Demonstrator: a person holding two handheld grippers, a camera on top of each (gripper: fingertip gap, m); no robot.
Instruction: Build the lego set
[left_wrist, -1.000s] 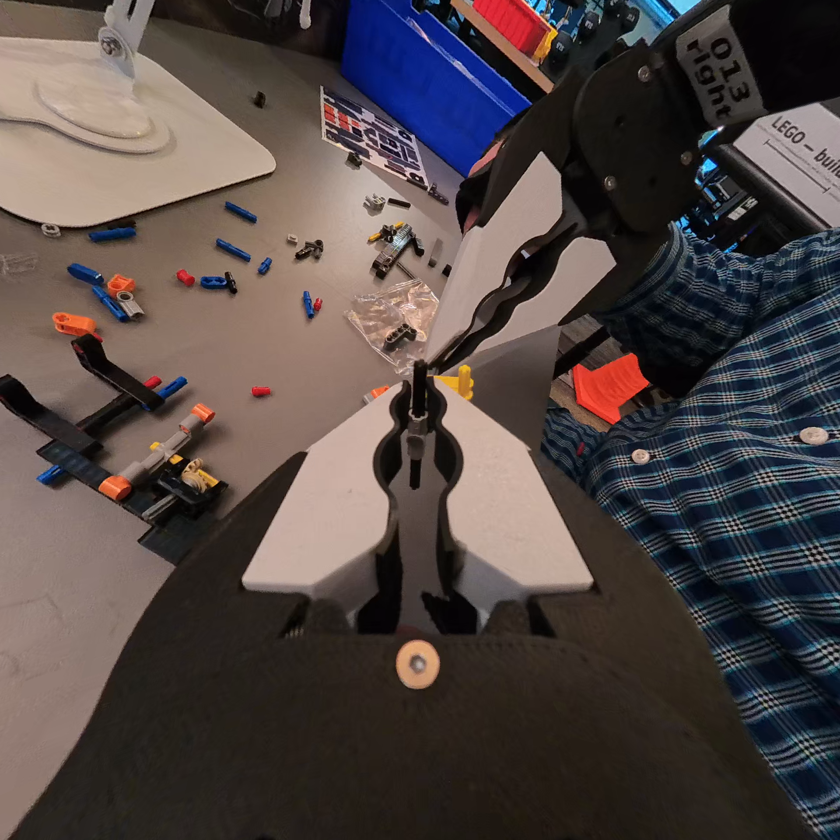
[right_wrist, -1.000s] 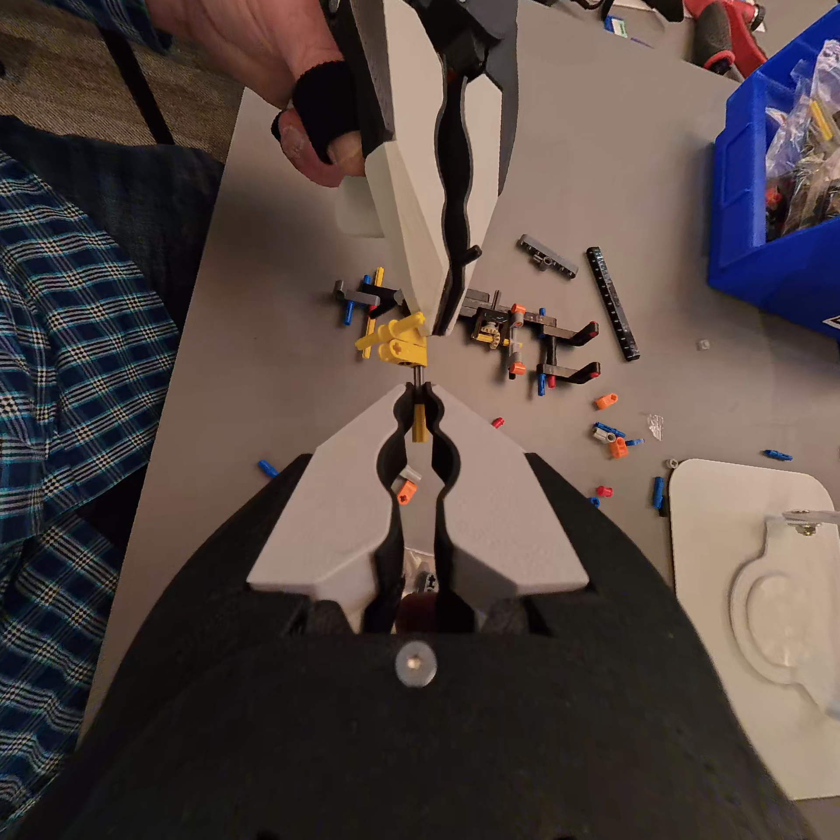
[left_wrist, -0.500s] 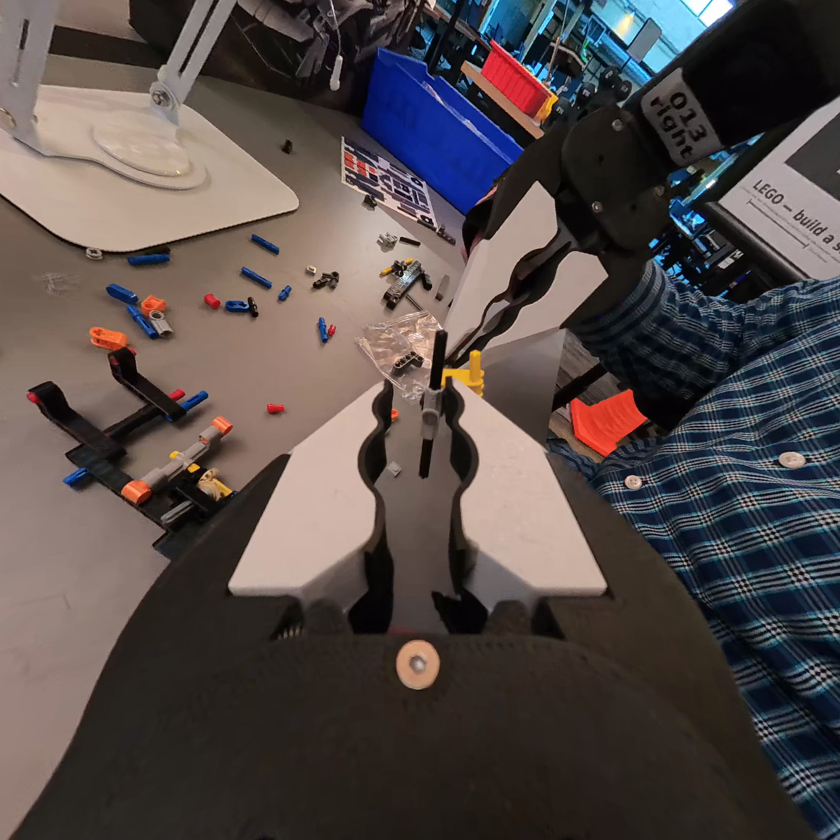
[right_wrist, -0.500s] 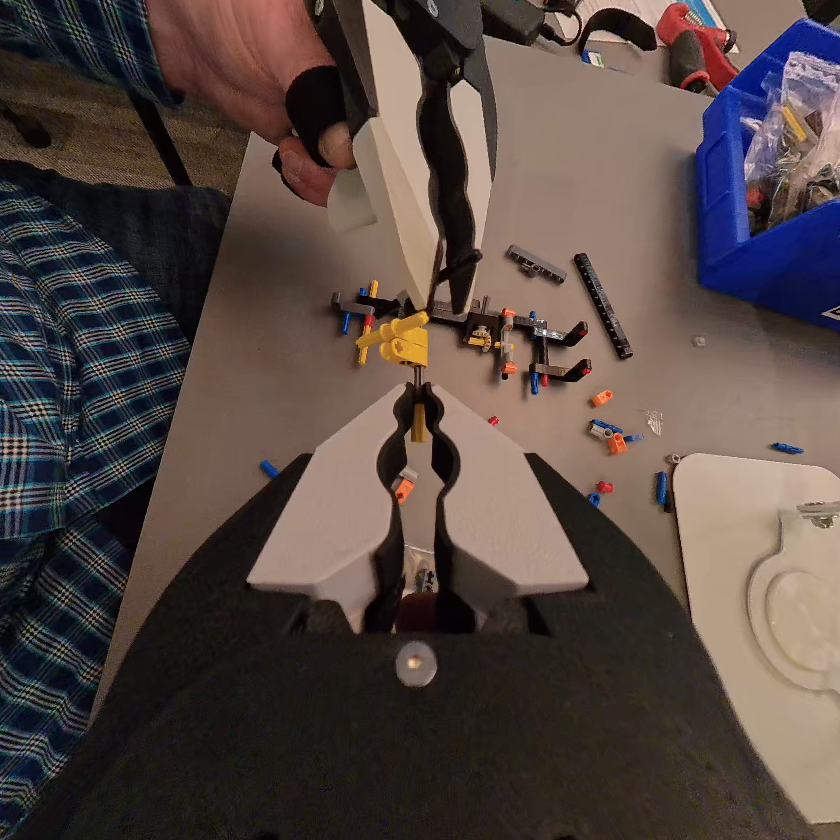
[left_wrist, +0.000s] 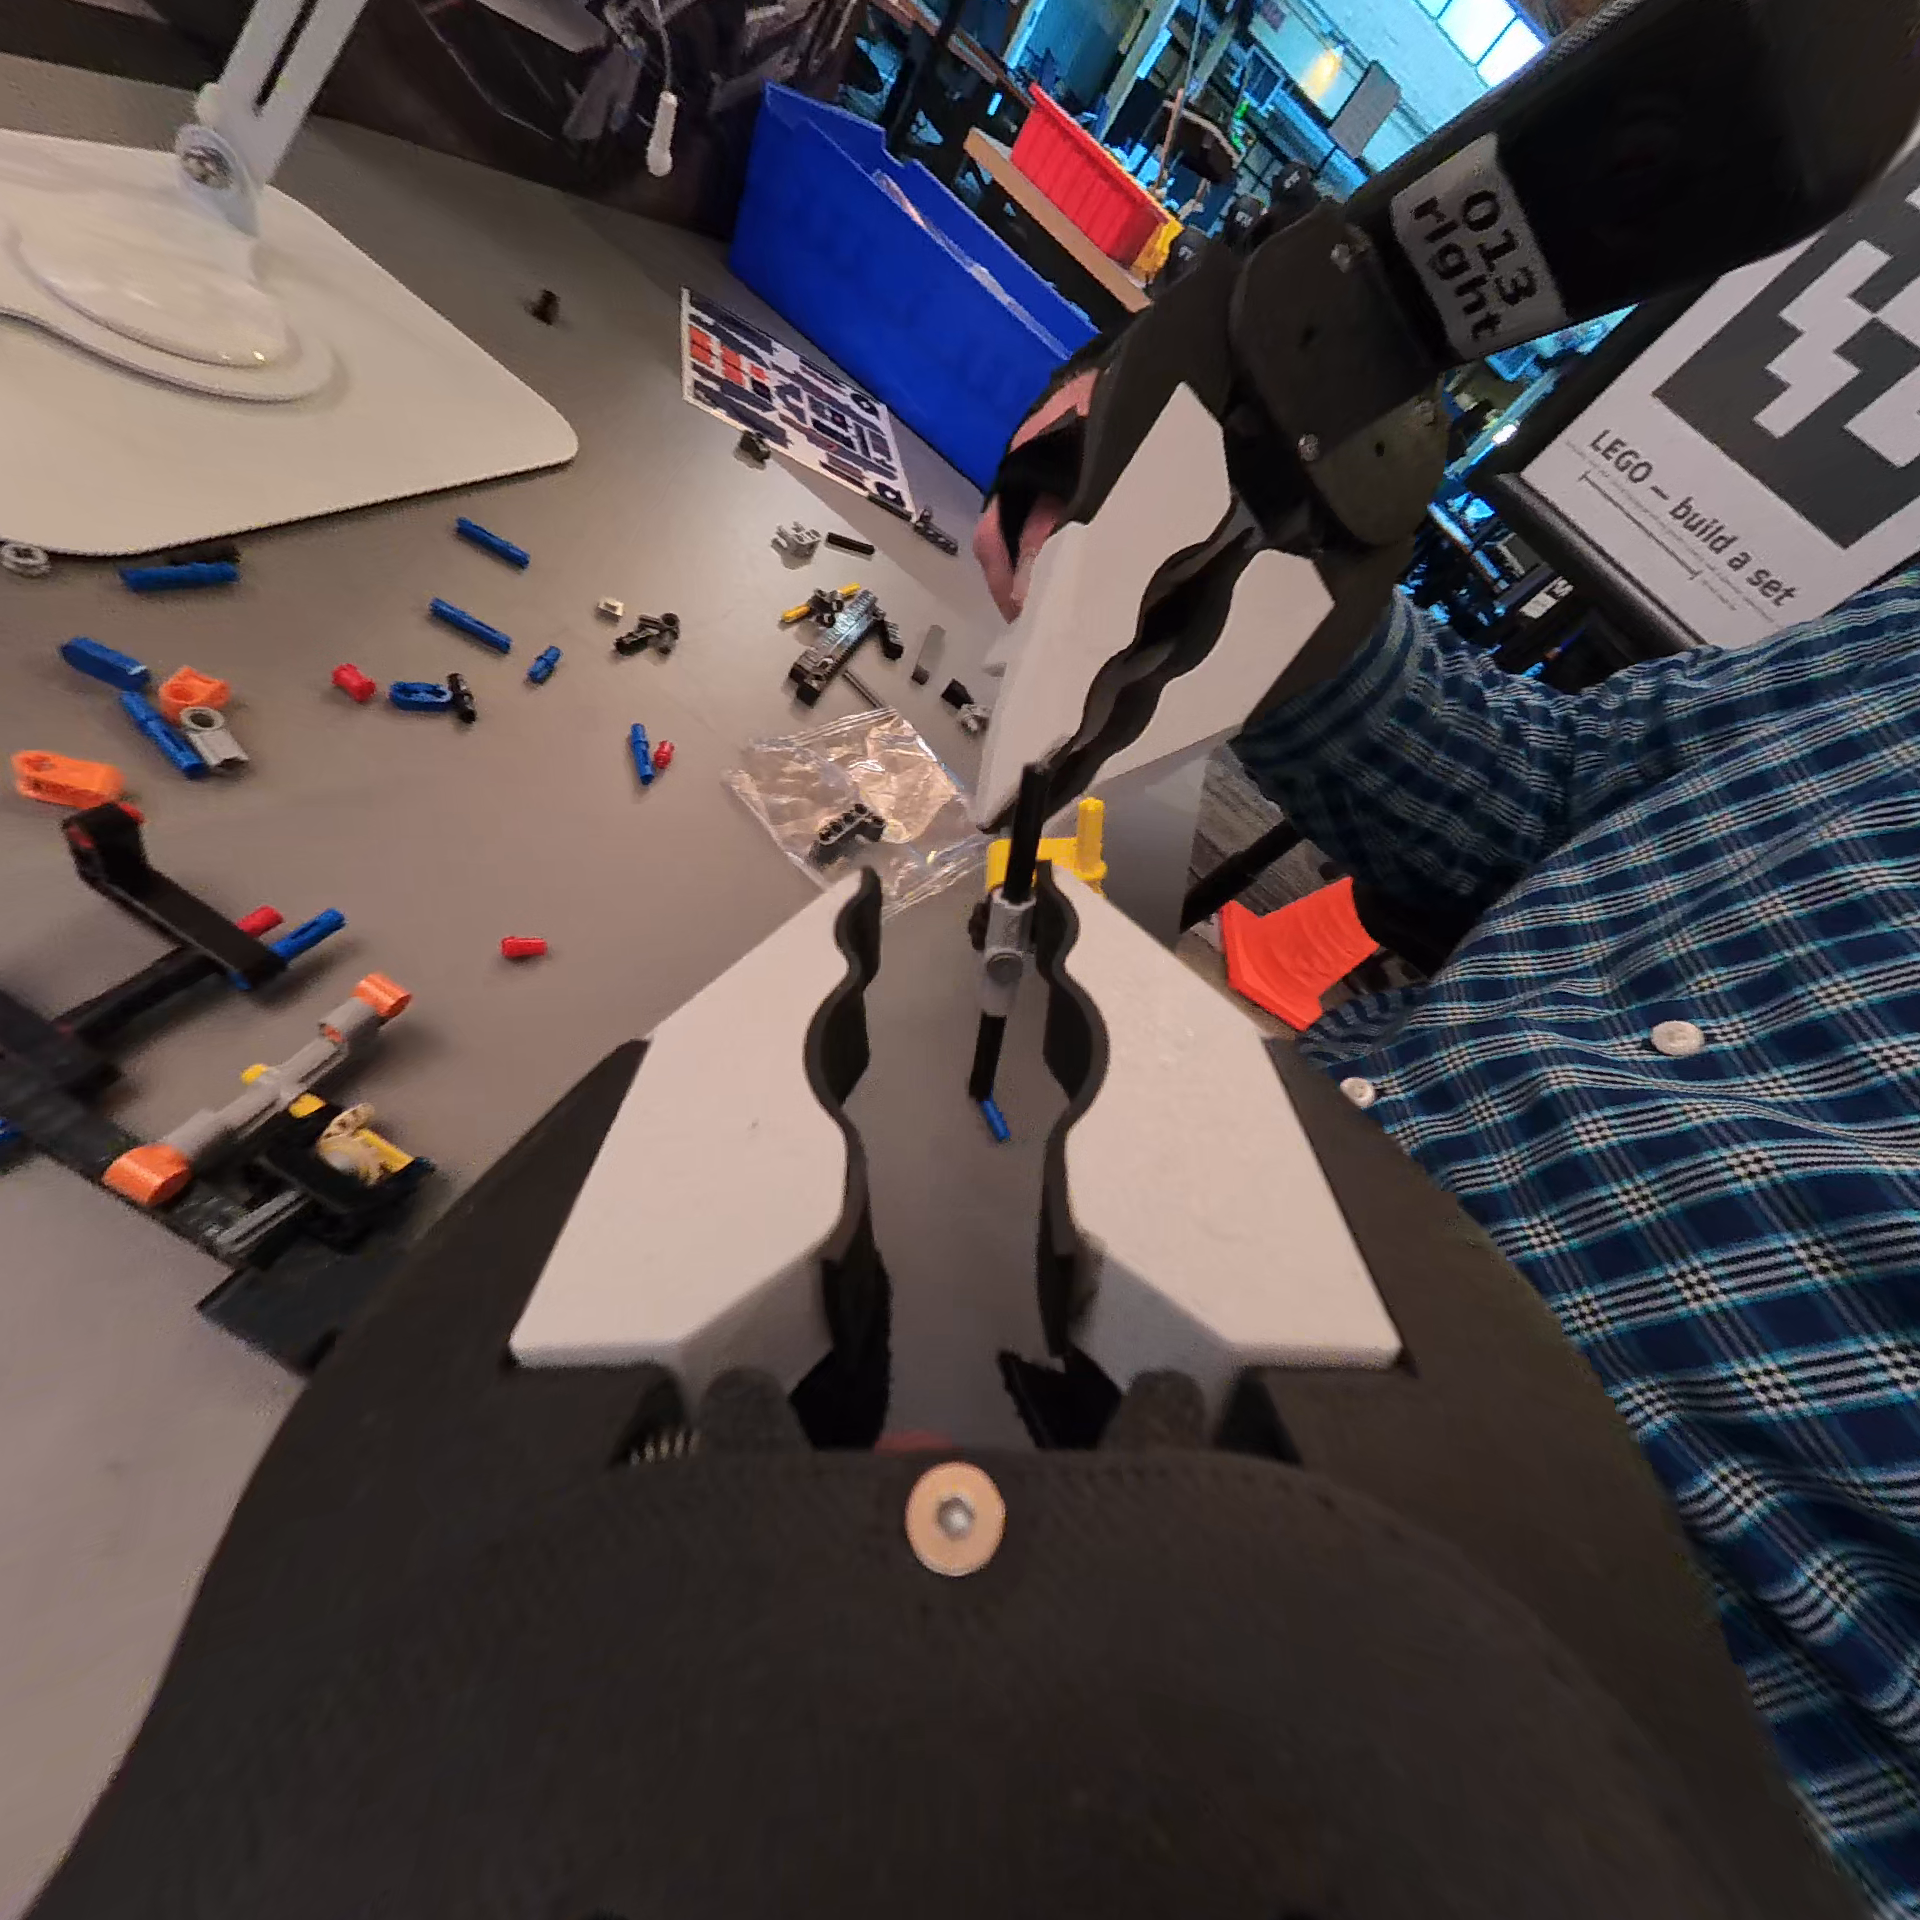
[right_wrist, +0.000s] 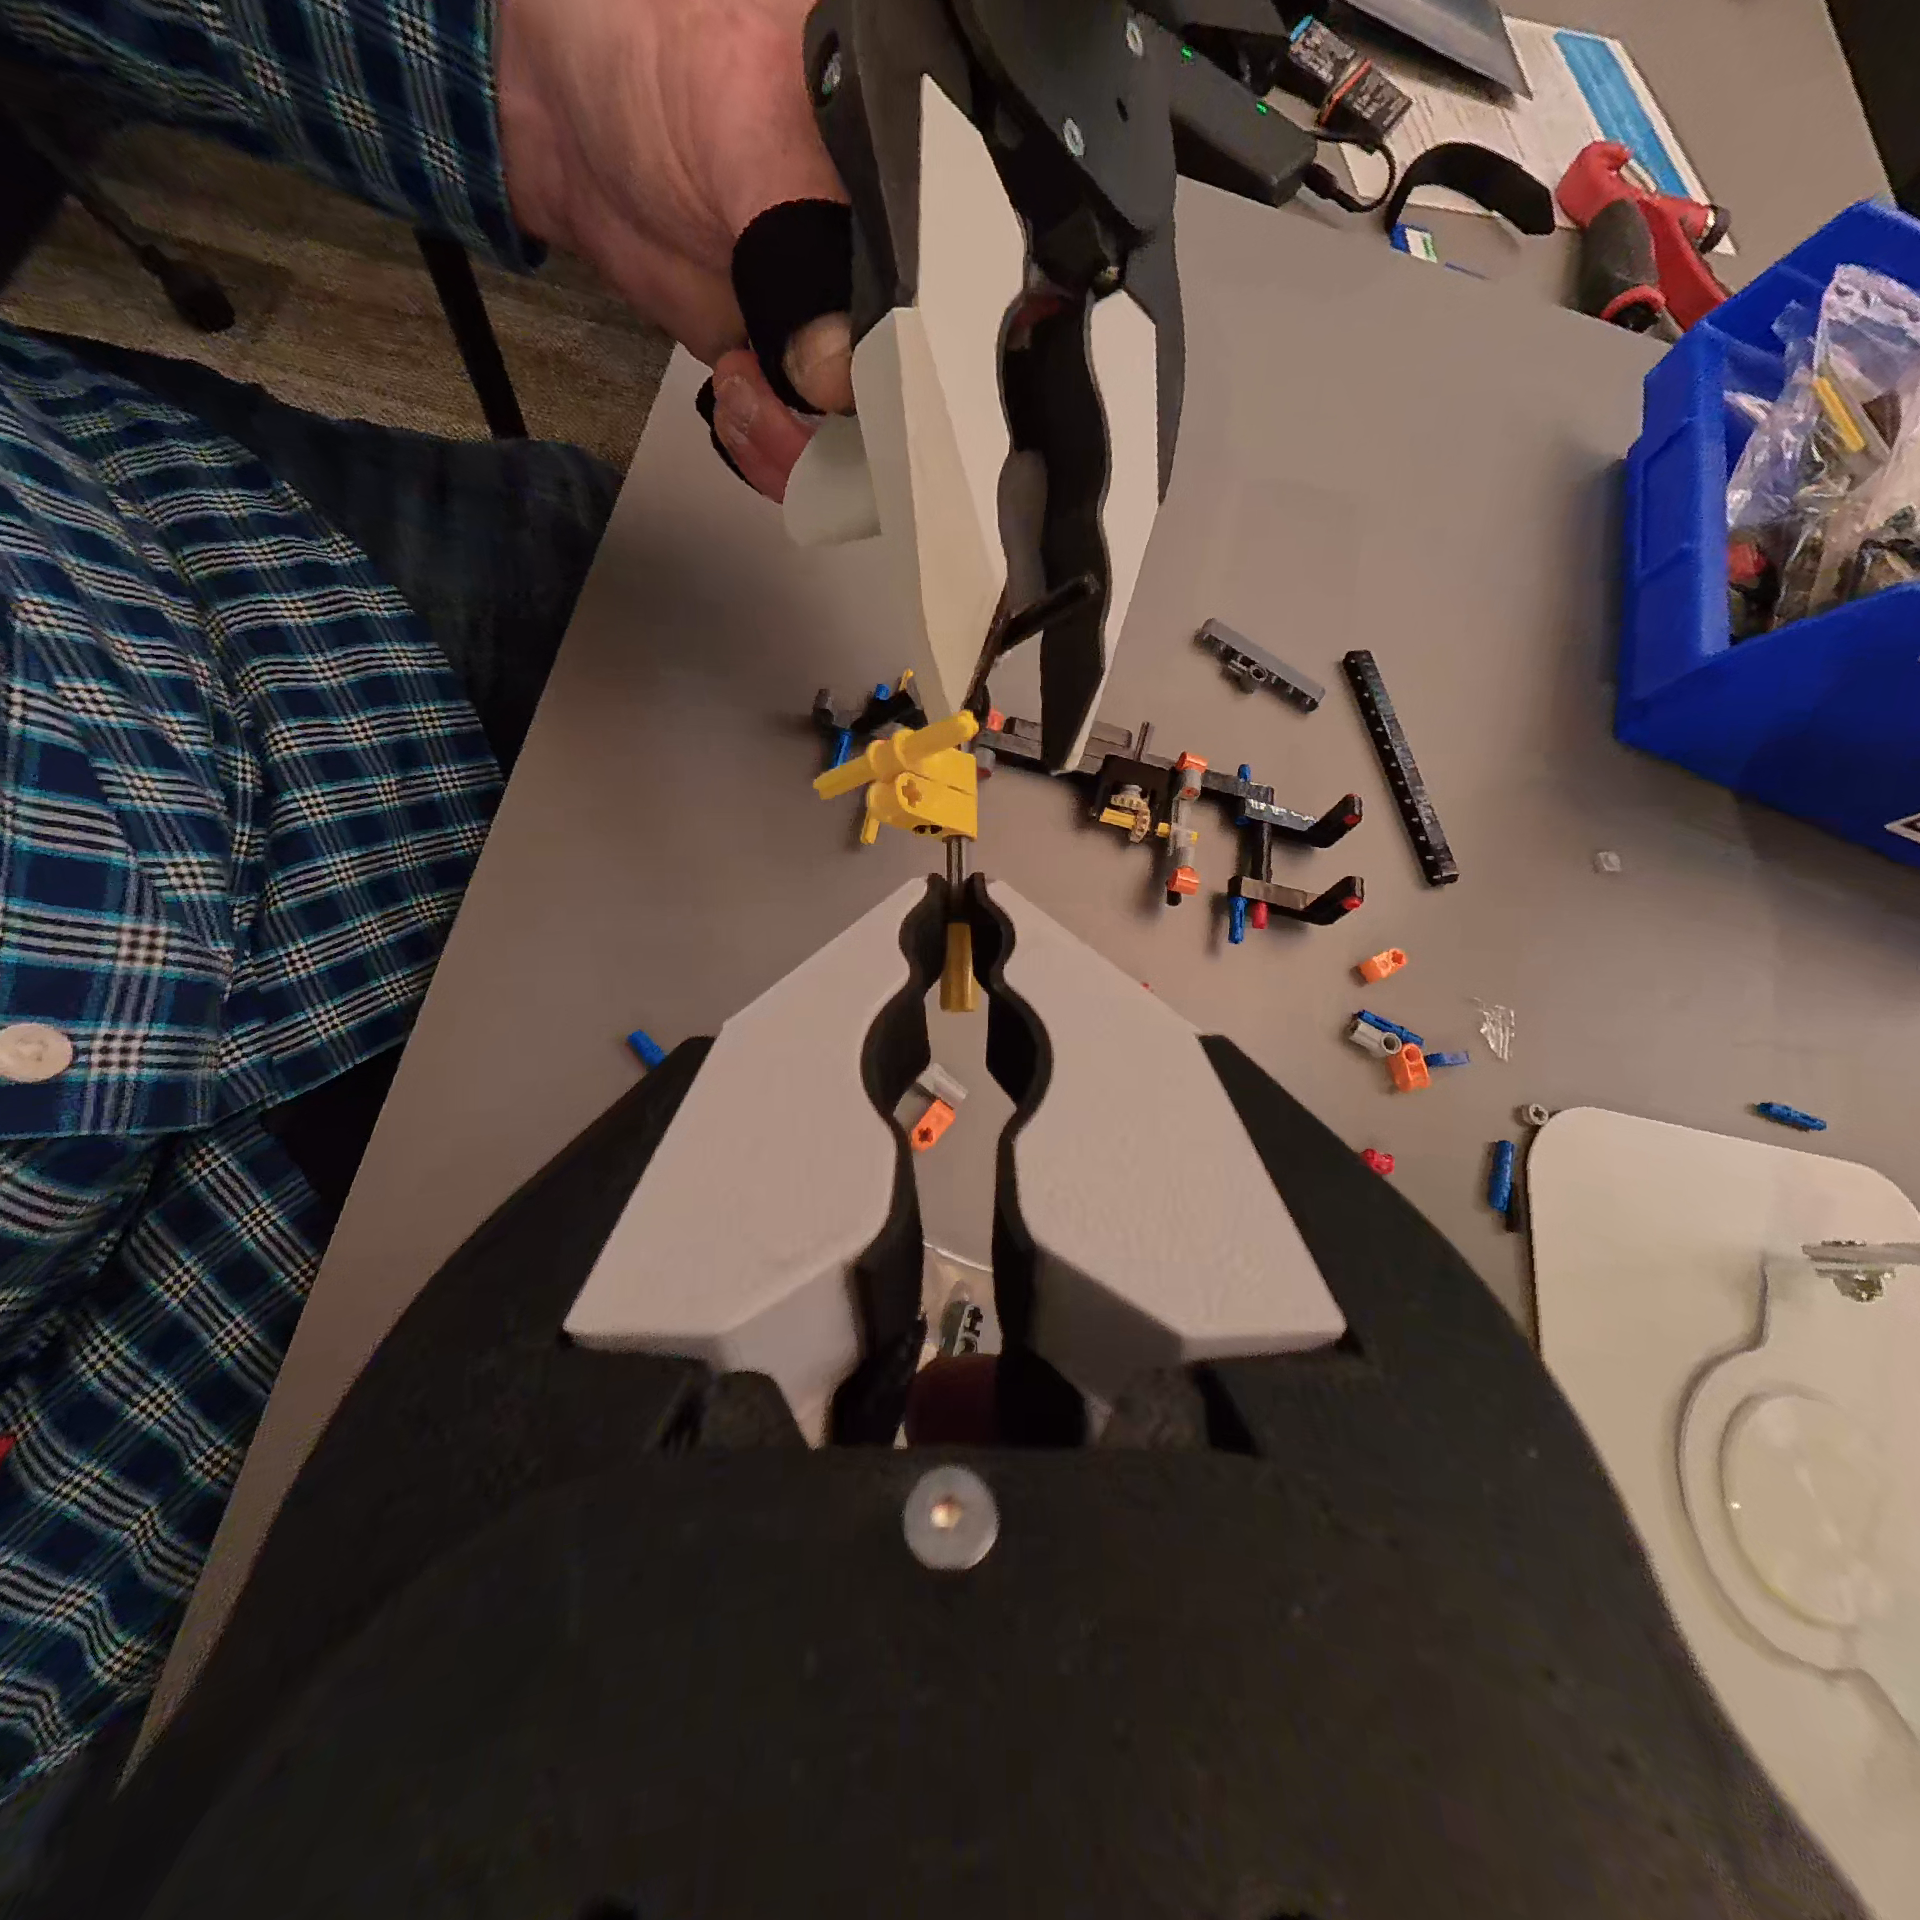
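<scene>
Two wrist cameras facing each other over one grey table.

Each camera is sitting close behind its own hand-held gripper, looking forward along the fingers and down at the table. The left hand-held gripper is filling the lower left wrist view, with the right one coming in from upper right; the right hand-held gripper is filling its own view, with the left one hanging from above. Both views are sharing the yellow piece, the partly built assembly, the blue bin and the white base plate.
</scene>
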